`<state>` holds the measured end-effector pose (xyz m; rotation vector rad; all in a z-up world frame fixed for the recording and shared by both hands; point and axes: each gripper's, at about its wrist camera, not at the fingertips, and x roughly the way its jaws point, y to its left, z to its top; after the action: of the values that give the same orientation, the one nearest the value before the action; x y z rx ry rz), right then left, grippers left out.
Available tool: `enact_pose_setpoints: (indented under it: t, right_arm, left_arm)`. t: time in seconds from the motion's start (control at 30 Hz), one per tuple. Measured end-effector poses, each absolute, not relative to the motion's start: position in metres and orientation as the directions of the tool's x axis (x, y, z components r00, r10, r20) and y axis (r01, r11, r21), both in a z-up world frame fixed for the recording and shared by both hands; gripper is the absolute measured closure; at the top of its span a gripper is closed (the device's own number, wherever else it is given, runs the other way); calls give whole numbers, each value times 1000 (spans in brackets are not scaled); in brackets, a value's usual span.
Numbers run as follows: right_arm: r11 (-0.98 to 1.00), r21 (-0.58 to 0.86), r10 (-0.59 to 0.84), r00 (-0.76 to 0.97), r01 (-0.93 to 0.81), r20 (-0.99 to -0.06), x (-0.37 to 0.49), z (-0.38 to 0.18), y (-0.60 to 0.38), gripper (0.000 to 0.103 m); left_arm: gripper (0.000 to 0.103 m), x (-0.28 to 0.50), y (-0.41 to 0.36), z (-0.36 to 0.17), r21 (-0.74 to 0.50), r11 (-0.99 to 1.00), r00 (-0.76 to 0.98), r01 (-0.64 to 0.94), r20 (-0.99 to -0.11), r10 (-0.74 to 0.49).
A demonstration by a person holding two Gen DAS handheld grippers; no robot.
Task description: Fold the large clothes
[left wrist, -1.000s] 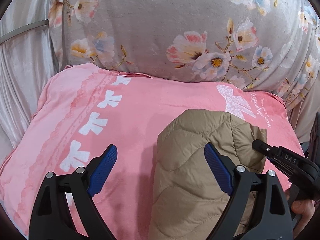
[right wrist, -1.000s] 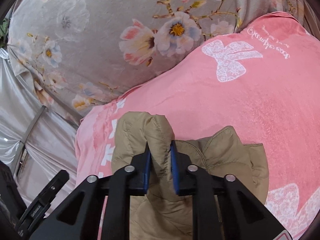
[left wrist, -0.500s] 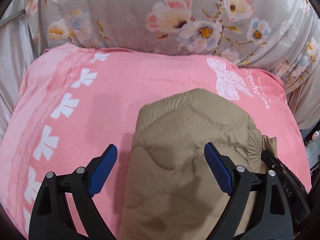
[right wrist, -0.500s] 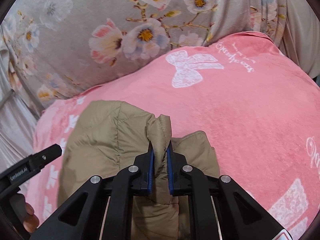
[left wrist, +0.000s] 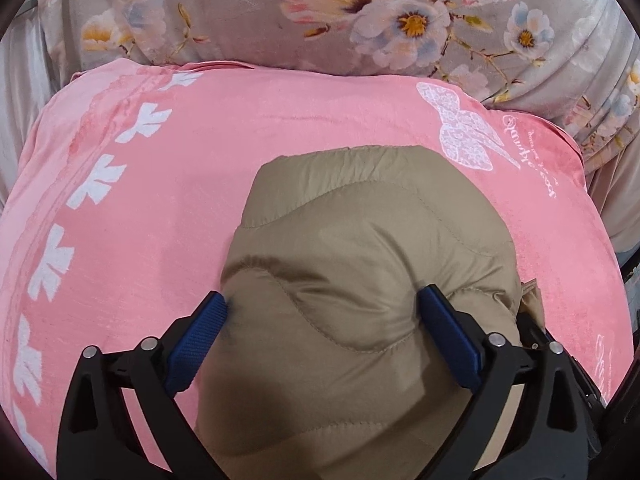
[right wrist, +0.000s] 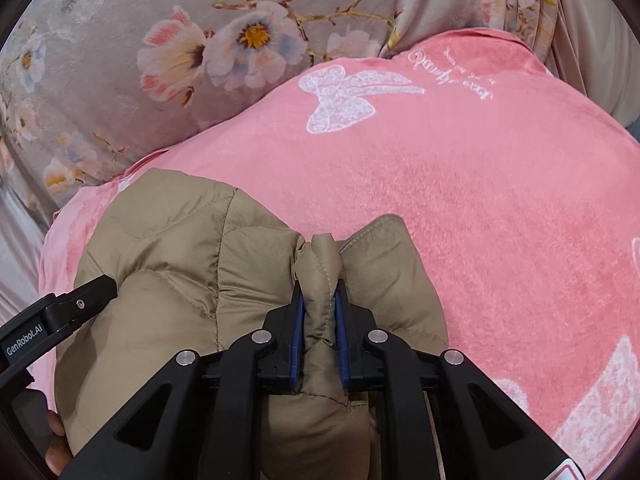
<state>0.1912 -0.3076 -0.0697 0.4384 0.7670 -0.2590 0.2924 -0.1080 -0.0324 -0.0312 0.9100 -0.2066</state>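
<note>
A tan quilted puffer jacket [left wrist: 360, 264] lies bunched in a thick folded bundle on a pink blanket [left wrist: 160, 208]. My left gripper [left wrist: 322, 306] is open wide, its blue pads pressed against both sides of the bundle. My right gripper [right wrist: 319, 292] is shut on a pinched fold of the jacket [right wrist: 168, 264] at the bundle's right edge. The left gripper's finger [right wrist: 76, 300] shows at the left of the right wrist view, resting on the jacket. The bundle's underside is hidden.
The pink blanket [right wrist: 460, 208] carries white bow prints and script. A grey floral quilt [left wrist: 360, 20] is heaped behind it. Pale satin fabric [left wrist: 16, 80] hangs at the far left.
The left gripper has come down over the jacket bundle, so its pads now straddle and press it. The right gripper stays shut on the fold and has moved forward with it.
</note>
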Motion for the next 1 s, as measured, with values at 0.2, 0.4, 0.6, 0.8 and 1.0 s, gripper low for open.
enact_pose_setpoints:
  t: [0.2,0.4,0.6,0.8,1.0]
  right_arm:
    - [868,318,-36,687,381,-725,197,-87,-312,90]
    - [867,324,-26,685,377,-728,199,-94,-312,90]
    - [865,331,-20,687,376,-726,201,-97,-313,90]
    - [864,336,-19,690,376,-723,202,-100,-313,90]
    - [861,338,-24,694,381,-720,203,-101,-314,91]
  left_arm:
    - [5,293,-114,-47,-87,982,618,168,-767,-173]
    - [5,294,-117,-57,-65,984,638,164,-754,-156]
    - [5,294,-122,-63,-45,987,655,155,-743,-137]
    - [5,294,-126,-67,-25,989,670,146,-733,-117]
    - [5,293,-129,-69,4,991,684,135,-723,-91]
